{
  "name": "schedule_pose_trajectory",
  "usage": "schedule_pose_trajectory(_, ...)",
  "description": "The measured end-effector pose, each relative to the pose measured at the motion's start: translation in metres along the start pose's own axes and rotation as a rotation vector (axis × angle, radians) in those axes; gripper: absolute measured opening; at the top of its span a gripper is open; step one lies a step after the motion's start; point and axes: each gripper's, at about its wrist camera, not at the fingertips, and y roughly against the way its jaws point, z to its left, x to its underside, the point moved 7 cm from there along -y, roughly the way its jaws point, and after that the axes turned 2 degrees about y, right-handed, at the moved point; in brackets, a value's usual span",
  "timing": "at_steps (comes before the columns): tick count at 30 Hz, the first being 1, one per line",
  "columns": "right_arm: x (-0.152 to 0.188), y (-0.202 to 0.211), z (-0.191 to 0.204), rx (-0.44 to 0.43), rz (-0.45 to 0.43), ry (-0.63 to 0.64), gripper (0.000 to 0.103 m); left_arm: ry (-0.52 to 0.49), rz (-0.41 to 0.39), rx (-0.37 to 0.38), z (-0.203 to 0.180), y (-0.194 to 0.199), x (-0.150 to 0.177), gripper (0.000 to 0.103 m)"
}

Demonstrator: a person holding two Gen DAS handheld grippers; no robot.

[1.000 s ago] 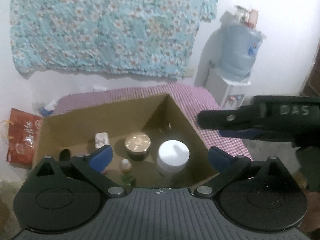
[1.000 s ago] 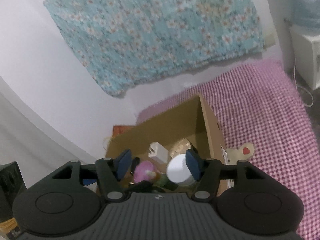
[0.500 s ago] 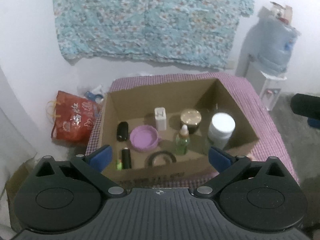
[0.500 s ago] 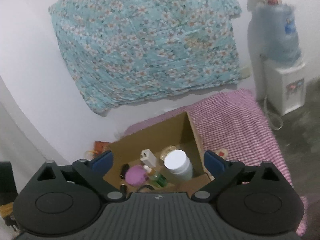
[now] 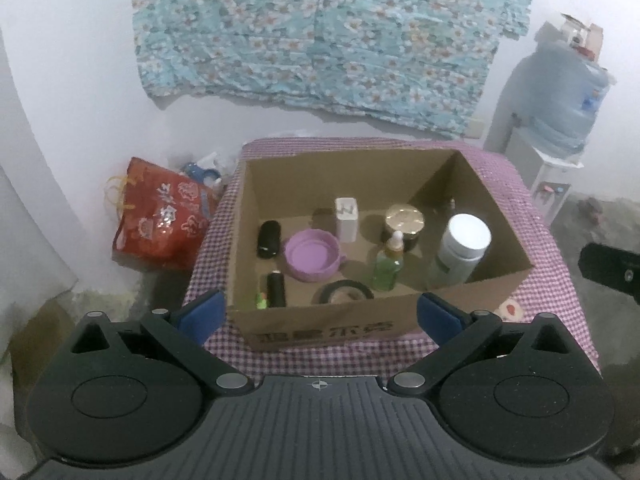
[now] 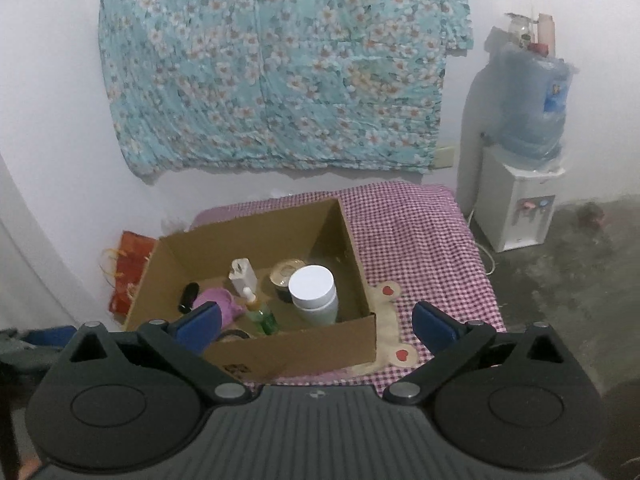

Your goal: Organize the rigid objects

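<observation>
An open cardboard box (image 5: 320, 324) (image 6: 296, 352) sits on a purple checked table (image 5: 532, 208) (image 6: 420, 240). Inside stand a white-lidded jar (image 5: 464, 248) (image 6: 314, 294), a gold-lidded jar (image 5: 404, 222), a green dropper bottle (image 5: 388, 264) (image 6: 260, 312), a white charger (image 5: 346, 218) (image 6: 243, 274), a purple lid (image 5: 312, 254), a black tape roll (image 5: 346, 292) and two black tubes (image 5: 268, 238). My left gripper (image 5: 320, 312) is open and empty, held back above the box's near wall. My right gripper (image 6: 316, 322) is open and empty, back from the box's near right corner.
A red gift bag (image 5: 160, 220) stands on the floor left of the table. A water dispenser with a blue bottle (image 6: 520, 200) stands at the right by the wall. A floral cloth (image 5: 320, 40) hangs on the wall. The right gripper's black body (image 5: 612, 272) shows at the right edge.
Both grippers have pulled up and back from the box. The right gripper's jaws have opened wide. More of the table and floor shows now.
</observation>
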Motion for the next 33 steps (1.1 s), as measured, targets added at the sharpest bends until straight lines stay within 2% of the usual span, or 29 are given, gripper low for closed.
schedule_pose_trajectory(10, 0.000, -0.006, 0.025, 0.005, 0.021, 0.054, 0.103, 0.033, 0.006, -0.011, 0.019, -0.005, 0.002, 0.103)
schedule_pose_trajectory(21, -0.001, -0.016, 0.032, 0.008, 0.042, 0.075, 0.103, 0.032, 0.022, -0.007, 0.028, -0.013, 0.006, 0.103)
schedule_pose_trajectory(25, -0.008, -0.016, 0.028, -0.011, 0.019, 0.060, 0.103, 0.035, -0.025, 0.036, 0.029, -0.009, 0.005, 0.103)
schedule_pose_trajectory(28, -0.019, -0.015, 0.022, -0.074, -0.014, 0.032, 0.103, 0.022, -0.079, 0.096, 0.023, -0.006, 0.001, 0.103)
schedule_pose_trajectory(33, -0.042, -0.034, 0.012, -0.181, -0.010, 0.008, 0.103, 0.050, -0.123, 0.288, 0.009, -0.006, -0.008, 0.103)
